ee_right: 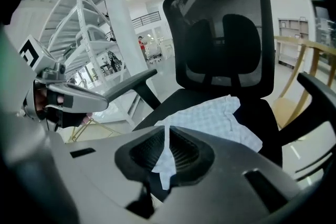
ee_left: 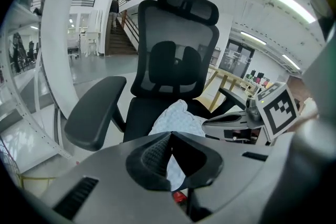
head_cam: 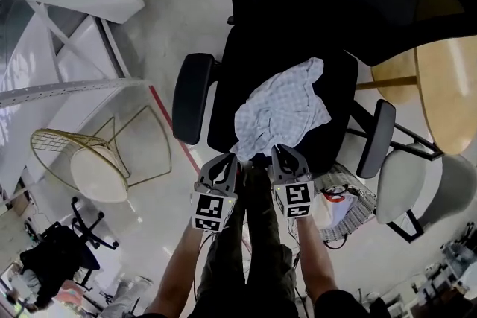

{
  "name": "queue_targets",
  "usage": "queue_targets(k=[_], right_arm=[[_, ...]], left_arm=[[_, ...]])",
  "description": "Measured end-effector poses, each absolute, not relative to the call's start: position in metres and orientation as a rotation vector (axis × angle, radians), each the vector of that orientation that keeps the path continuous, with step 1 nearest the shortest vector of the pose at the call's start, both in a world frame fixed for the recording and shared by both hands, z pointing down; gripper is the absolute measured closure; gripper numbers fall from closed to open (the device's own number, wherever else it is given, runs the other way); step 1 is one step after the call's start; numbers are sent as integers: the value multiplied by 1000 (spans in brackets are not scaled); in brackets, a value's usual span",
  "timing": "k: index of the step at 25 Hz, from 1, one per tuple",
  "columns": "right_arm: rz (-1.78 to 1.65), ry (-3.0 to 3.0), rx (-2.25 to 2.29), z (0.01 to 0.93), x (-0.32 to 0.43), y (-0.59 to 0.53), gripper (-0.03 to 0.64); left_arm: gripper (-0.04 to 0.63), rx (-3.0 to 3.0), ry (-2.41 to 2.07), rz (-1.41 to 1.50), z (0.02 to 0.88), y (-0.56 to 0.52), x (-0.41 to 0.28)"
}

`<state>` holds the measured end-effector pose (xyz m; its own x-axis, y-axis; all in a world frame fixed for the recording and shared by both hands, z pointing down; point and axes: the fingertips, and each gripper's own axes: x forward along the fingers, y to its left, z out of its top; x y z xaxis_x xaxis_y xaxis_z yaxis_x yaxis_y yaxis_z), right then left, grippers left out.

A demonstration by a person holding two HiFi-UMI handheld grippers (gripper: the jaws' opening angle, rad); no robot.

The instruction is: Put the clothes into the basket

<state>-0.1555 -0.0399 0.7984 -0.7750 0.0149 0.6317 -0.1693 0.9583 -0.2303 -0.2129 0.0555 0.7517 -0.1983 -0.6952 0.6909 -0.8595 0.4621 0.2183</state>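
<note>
The left claw [head_cam: 226, 162] and the right claw [head_cam: 285, 155] are each clamped on the near hem of the pale checked fabric garment [head_cam: 283, 109] (fabric is pinched between both pairs of pads). Two spaced grips are judged to keep it spread for lifting. It is draped over the seat of the black mesh office chair [head_cam: 253, 59]; a pale woven basket [head_cam: 356, 211] stands beside it on the floor.

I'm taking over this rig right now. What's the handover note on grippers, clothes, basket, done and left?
Left gripper: jaws shut on the near edge of the checked cloth.
Right gripper: jaws shut on the same edge.
The cloth lies on the office chair seat.
Gold wire basket: on the floor, left of the chair in head view.
Done: both grips made.
Left: lift the cloth, carry it over, drop it in the basket.
</note>
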Motion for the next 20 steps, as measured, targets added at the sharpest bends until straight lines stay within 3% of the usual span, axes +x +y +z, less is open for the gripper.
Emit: queue_targets(k=[7, 8, 11, 20], right_arm=[[433, -2417, 78, 833, -155, -38, 544], [453, -2411, 66, 838, -156, -36, 444], [477, -2393, 65, 855, -155, -36, 302], [448, -2309, 50, 897, -155, -31, 279]], left_arm=[[589, 1276, -1932, 278, 771, 51, -202], [588, 1275, -1930, 278, 771, 51, -201], [589, 1271, -1921, 287, 775, 51, -199], [589, 1248, -1903, 290, 789, 56, -201]])
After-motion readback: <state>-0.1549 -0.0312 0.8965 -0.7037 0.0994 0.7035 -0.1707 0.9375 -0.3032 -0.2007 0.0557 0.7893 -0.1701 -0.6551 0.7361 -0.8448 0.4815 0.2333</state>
